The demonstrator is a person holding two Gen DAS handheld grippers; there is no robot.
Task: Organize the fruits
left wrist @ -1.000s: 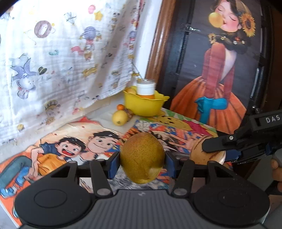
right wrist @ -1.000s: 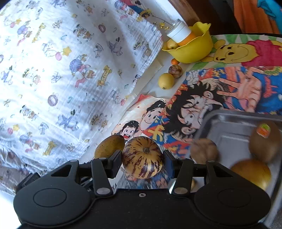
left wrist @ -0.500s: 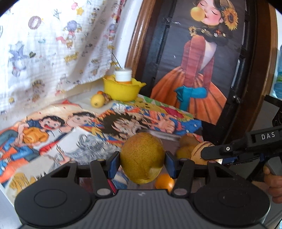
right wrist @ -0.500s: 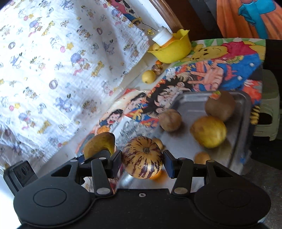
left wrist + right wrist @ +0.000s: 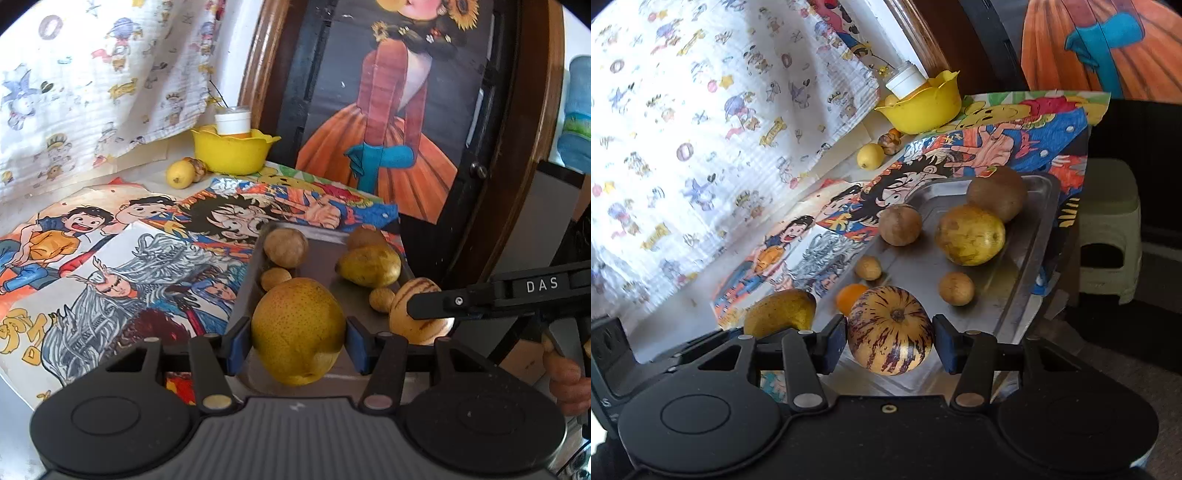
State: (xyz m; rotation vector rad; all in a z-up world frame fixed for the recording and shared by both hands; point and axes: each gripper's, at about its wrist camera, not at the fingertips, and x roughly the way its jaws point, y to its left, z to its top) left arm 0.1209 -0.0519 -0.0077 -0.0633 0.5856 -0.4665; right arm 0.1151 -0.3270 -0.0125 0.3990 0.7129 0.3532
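My left gripper (image 5: 298, 339) is shut on a yellow-brown pear (image 5: 298, 328), held just above the near end of a metal tray (image 5: 321, 254). My right gripper (image 5: 889, 341) is shut on a cream, purple-striped melon (image 5: 889, 330) over the tray's (image 5: 1008, 280) near edge. In the left wrist view the striped melon (image 5: 410, 317) and the right gripper's arm show at the right. In the right wrist view the pear (image 5: 781, 310) shows at the left. Several fruits lie in the tray: a yellow-green pear (image 5: 371, 265), brown round ones (image 5: 285, 246) and small ones (image 5: 956, 288).
A yellow bowl (image 5: 232, 149) with a white-capped bottle (image 5: 232, 122) stands at the far end of the table, a lemon (image 5: 180, 174) and a small brown fruit beside it. Cartoon posters (image 5: 110, 258) cover the table. A pale stool (image 5: 1108, 240) stands right of it.
Both grippers have moved with their fruits from over the posters to the metal tray and come down toward it. The tray's fruits now show in both views.
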